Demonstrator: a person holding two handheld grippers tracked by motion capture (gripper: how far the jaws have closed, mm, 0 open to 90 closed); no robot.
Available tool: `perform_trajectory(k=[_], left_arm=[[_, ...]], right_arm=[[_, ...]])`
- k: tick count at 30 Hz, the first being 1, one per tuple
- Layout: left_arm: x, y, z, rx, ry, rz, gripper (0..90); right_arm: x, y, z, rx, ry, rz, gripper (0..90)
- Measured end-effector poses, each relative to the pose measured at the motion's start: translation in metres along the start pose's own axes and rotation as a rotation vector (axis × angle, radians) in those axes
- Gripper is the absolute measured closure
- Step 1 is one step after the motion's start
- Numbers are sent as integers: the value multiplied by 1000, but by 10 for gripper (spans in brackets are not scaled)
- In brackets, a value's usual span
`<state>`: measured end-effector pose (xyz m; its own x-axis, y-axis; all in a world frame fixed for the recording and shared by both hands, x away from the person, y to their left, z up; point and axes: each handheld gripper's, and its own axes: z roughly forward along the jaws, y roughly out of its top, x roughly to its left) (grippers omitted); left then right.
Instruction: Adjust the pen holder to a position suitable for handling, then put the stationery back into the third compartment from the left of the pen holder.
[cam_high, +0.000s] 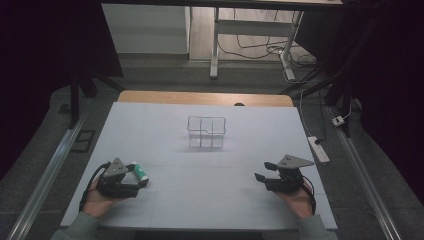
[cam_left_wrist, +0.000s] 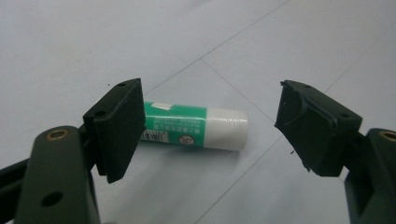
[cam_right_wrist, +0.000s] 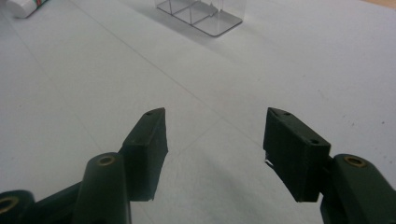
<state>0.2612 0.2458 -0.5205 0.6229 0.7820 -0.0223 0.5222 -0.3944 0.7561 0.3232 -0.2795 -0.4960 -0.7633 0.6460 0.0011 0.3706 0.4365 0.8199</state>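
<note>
A green and white tube lies on its side on the white table, just beyond my left gripper's open jaws, with no pad touching it. In the high view the tube lies at the left gripper near the table's front left. My right gripper rests at the front right, held by a hand. Its jaws stand open with only bare table between them. A clear plastic box with compartments stands in the middle of the table, far from both grippers; it also appears in the right gripper view.
The white table sheet ends at a wooden strip at the back. A white power strip lies on the floor to the right. Metal rails run along both sides of the table.
</note>
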Motion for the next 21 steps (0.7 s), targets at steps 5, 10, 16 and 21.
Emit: perform_trajectory(k=[5, 10, 16, 21], left_arm=[[0, 0, -1, 0, -1, 5, 235], [-2, 1, -4, 5, -12, 26, 235], [-5, 4, -6, 15, -11, 44, 235], [-3, 9, -12, 22, -15, 54, 236]], right_arm=[[1, -4, -3, 9, -6, -16, 341], [-3, -7, -6, 4, -12, -5, 314], [-4, -8, -1, 29, -13, -18, 306], [-4, -7, -1, 30, -7, -17, 304]])
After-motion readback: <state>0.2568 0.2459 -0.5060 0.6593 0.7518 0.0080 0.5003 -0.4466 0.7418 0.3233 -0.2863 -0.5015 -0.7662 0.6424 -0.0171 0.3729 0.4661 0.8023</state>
